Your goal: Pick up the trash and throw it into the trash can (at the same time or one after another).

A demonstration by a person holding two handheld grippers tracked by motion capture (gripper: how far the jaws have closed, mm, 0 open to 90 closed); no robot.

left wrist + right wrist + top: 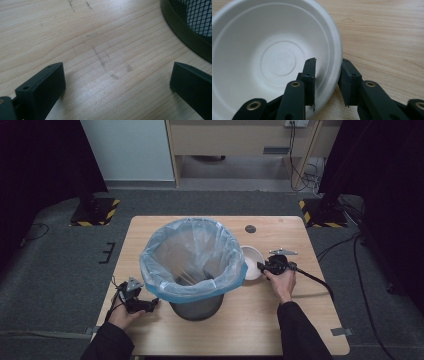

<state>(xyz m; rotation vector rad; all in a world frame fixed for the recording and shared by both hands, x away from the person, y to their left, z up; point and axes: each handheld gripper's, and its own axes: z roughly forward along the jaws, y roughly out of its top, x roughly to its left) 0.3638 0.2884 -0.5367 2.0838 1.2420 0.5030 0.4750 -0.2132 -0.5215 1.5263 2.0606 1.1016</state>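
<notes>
Right gripper has its jaws straddling the rim of the white bowl, one inside and one outside, narrowed down around the edge, though I can't tell if the pads actually pinch it. The bowl sits on the tabletop just right of the mesh bin with the blue bag. Left gripper is spread wide over bare wood beside the bin's base, holding nothing.
</notes>
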